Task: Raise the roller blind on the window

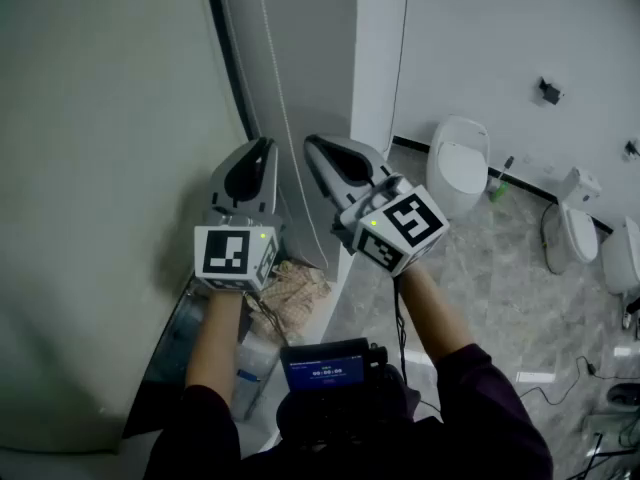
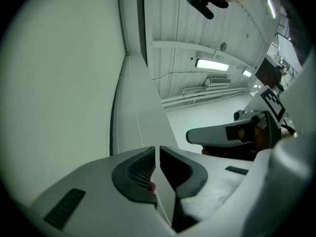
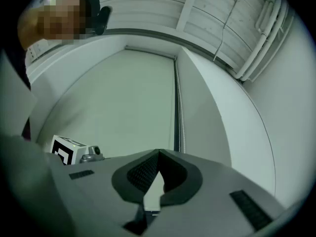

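Your left claw (image 2: 157, 151) is clenched on the bead chain (image 2: 137, 117). It's light, limp and slippery, so pinch it right on a bead. Your right claw (image 3: 158, 153) is closed on nothing, with the chain at its one o'clock. The blind (image 1: 100, 168) hangs fully lowered at your ten o'clock.

No legible text, no readable numbers

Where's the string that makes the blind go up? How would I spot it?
Find the big pale roller blind on the left. Just past its right edge, a thin white bead chain hangs down and passes between the left tongs. Unlike the smooth cable further right, it is made of tiny beads.
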Motion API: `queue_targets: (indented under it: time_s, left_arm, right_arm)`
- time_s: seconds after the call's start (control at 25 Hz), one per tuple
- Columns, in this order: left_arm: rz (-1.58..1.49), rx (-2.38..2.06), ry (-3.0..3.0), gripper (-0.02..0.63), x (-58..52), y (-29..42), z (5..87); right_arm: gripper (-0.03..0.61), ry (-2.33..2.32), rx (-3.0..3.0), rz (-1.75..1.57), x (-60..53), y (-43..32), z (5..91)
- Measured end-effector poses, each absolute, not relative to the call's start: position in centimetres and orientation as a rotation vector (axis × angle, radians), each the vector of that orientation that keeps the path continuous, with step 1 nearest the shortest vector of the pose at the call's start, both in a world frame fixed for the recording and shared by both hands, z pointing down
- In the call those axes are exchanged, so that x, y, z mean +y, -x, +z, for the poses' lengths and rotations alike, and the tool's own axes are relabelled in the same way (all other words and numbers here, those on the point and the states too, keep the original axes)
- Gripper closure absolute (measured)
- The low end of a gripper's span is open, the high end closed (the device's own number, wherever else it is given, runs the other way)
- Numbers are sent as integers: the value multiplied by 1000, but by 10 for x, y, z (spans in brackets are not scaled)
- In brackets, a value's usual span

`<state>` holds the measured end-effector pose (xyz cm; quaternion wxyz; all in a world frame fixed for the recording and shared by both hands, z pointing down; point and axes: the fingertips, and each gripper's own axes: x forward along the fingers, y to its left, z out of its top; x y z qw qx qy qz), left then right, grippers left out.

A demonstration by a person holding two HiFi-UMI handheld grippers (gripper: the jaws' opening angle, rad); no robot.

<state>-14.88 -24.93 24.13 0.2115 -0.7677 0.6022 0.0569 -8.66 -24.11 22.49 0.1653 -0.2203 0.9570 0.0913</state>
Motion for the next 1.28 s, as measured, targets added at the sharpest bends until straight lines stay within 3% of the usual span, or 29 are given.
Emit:
queue_targets:
  time_s: [0.64,0.96,1.28]
  left_arm:
    - [162,1849,2255,589,-261,174,302]
    - [-18,1996,2361,588,-316,199,397]
    - [-44,1984,2460,588,-385,185,399]
  right_arm:
    - [569,651,2725,96,-236,70,267]
    - [569,754,2727,-45,-247,80,311]
    - [569,920,2758,-62,-262,74,333]
